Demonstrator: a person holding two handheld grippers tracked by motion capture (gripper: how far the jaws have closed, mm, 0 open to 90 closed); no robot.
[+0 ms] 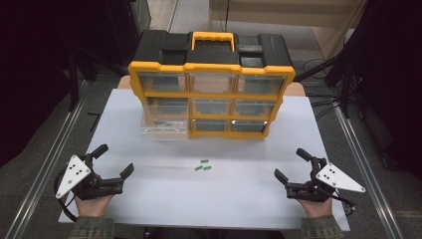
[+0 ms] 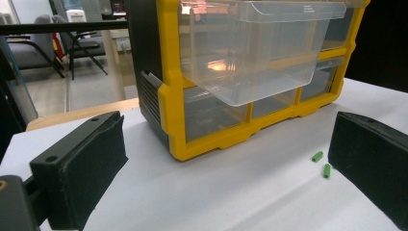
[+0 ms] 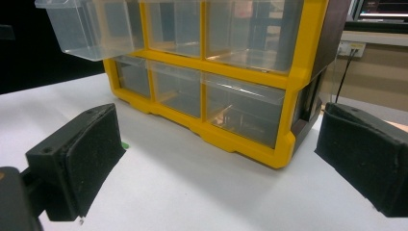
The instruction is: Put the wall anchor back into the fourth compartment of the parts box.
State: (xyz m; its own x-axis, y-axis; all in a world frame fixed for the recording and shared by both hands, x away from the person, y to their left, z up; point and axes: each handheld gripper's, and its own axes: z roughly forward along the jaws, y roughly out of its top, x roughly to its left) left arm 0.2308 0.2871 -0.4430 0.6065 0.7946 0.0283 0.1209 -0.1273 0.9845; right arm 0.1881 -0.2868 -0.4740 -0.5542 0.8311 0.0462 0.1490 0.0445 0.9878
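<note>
Both my left gripper and right gripper sit wide open and empty, so I'd come in low on the green pegs mid-bench, below the pulled-out clear drawer, and pinch one gently.

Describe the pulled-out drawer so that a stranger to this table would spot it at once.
Start at the yellow and black organizer standing at the back of the white table. Its front is a grid of clear drawers; go to the left column, middle row. That clear drawer alone juts out toward the person, while its neighbours sit flush.
</note>
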